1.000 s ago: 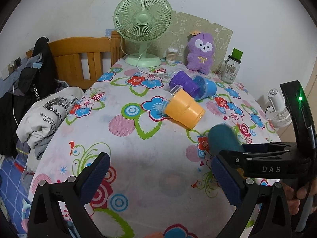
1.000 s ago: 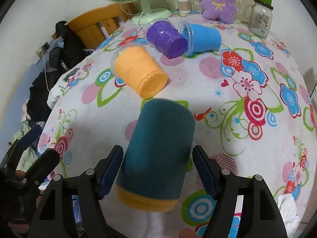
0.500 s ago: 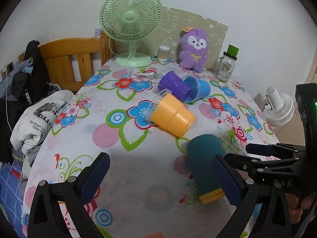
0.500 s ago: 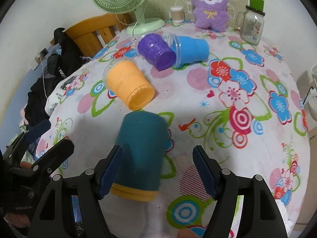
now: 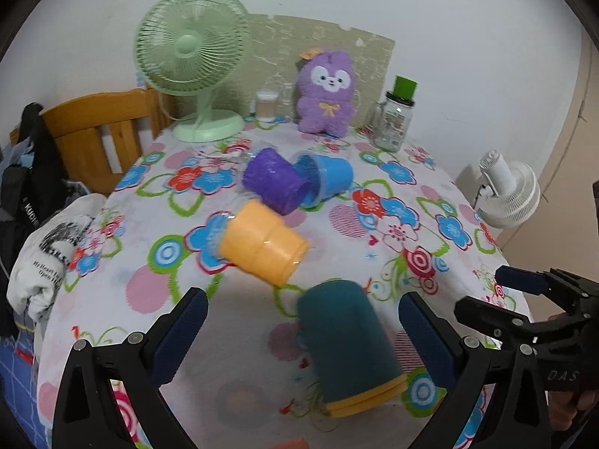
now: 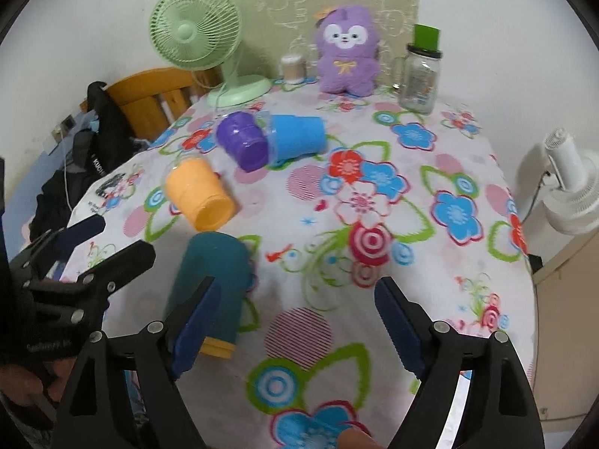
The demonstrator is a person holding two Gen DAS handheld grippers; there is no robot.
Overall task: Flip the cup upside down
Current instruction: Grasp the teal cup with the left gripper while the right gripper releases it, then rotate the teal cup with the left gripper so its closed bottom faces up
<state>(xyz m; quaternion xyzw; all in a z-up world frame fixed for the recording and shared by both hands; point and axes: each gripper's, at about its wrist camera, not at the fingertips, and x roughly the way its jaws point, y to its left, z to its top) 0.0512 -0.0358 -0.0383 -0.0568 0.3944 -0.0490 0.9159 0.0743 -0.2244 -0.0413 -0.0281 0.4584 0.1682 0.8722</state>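
Observation:
A teal cup with a yellow rim (image 5: 348, 348) stands upside down on the flowered tablecloth (image 5: 393, 224), rim down; it also shows in the right wrist view (image 6: 211, 288). My left gripper (image 5: 299, 340) is open, the cup just ahead between its fingers, not touched. My right gripper (image 6: 295, 325) is open and empty; the cup stands at its left finger. An orange cup (image 5: 262, 247), a purple cup (image 5: 273, 181) and a blue cup (image 5: 325, 177) lie on their sides further back.
A green fan (image 5: 192, 60), a purple plush toy (image 5: 329, 93), a glass jar with a green lid (image 5: 397, 119) and a small container (image 5: 265, 103) stand along the far edge. A wooden chair (image 5: 97, 134) with clothes is left. A white fan (image 5: 509, 191) is right.
The right gripper has let go of the teal cup and pulled back to the right. The cup now stands rim down on the table. The left gripper has drawn back slightly.

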